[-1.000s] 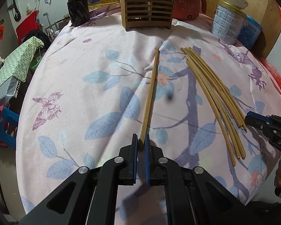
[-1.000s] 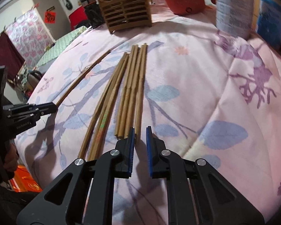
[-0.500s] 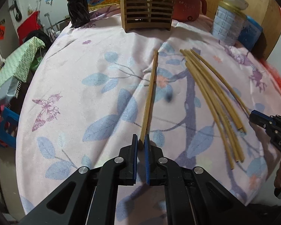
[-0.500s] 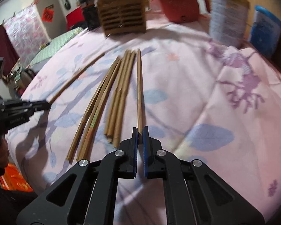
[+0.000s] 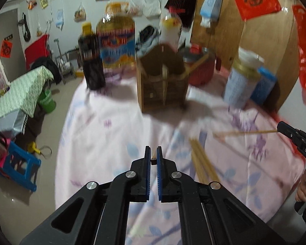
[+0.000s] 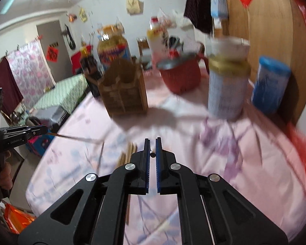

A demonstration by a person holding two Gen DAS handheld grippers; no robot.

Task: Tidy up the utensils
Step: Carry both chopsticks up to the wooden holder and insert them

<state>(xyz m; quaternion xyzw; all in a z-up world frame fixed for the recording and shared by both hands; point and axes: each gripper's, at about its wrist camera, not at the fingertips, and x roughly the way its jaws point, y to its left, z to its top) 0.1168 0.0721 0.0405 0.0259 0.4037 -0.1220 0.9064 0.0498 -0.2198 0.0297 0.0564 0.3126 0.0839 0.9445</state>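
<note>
My left gripper (image 5: 152,152) is shut on a bamboo chopstick; only its end (image 5: 153,160) shows between the blue pads. The right wrist view shows that chopstick (image 6: 79,137) sticking out from the left gripper (image 6: 44,130). My right gripper (image 6: 152,144) is shut on another chopstick, its end (image 6: 152,154) seen end-on. The left wrist view shows that chopstick (image 5: 246,132) held level in the right gripper (image 5: 280,125). Both are raised above the table. Several chopsticks (image 5: 202,161) lie on the cloth. The slatted wooden holder (image 5: 163,83) stands ahead, also in the right wrist view (image 6: 123,90).
Behind the holder stand a dark bottle (image 5: 91,61), an oil jug (image 5: 116,38), a red pot (image 5: 202,67), a tin can (image 5: 240,81) and a blue tub (image 5: 264,85). The floral cloth (image 5: 104,134) drops off at the left edge toward a blue stool (image 5: 20,167).
Both grippers have lifted off the table, each with its chopstick, and tilted up to face the holder. The view is blurred with motion.
</note>
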